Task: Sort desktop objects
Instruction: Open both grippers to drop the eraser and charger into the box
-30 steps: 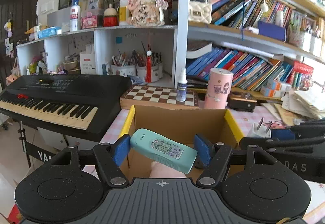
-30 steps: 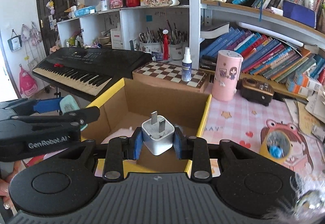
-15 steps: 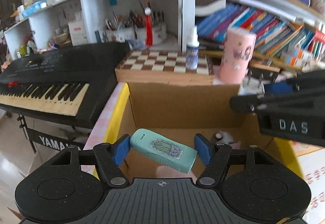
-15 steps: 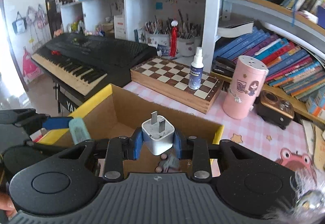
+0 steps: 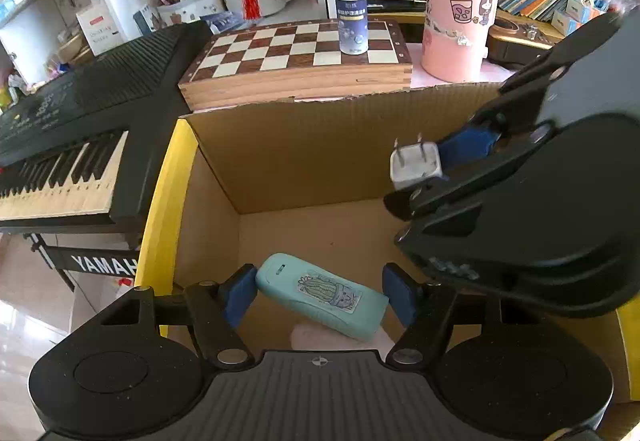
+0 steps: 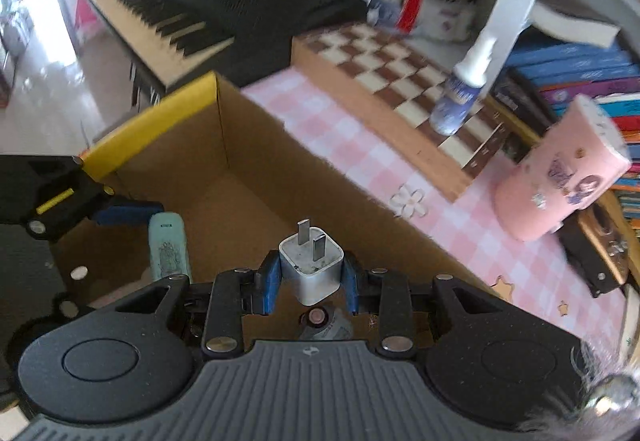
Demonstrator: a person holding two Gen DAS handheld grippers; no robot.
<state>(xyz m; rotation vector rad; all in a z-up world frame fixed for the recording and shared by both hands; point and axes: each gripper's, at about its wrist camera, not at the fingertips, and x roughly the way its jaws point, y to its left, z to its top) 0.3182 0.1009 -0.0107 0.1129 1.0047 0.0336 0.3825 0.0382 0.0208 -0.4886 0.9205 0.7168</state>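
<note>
My left gripper (image 5: 320, 293) is shut on a mint-green case (image 5: 322, 295) with a cactus sticker, held slantwise between its blue pads inside the cardboard box (image 5: 304, 153). My right gripper (image 6: 310, 277) is shut on a white plug adapter (image 6: 312, 265), prongs pointing away, also over the box (image 6: 256, 169). In the left wrist view the right gripper comes in from the right with the adapter (image 5: 414, 165) above the box floor. The right wrist view shows the green case (image 6: 168, 249) at lower left. Small items lie on the box floor under both grippers, mostly hidden.
Behind the box a wooden chessboard (image 5: 296, 57) carries a white spray bottle (image 5: 351, 13). A pink cylinder (image 5: 460, 17) stands to the right on the pink checked tablecloth (image 6: 360, 145). A black keyboard (image 5: 72, 145) is at the left; bookshelves fill the back.
Both grippers have tipped downward and moved forward over the open box, each still holding its object. The right gripper now sits close on the right in the left wrist view.
</note>
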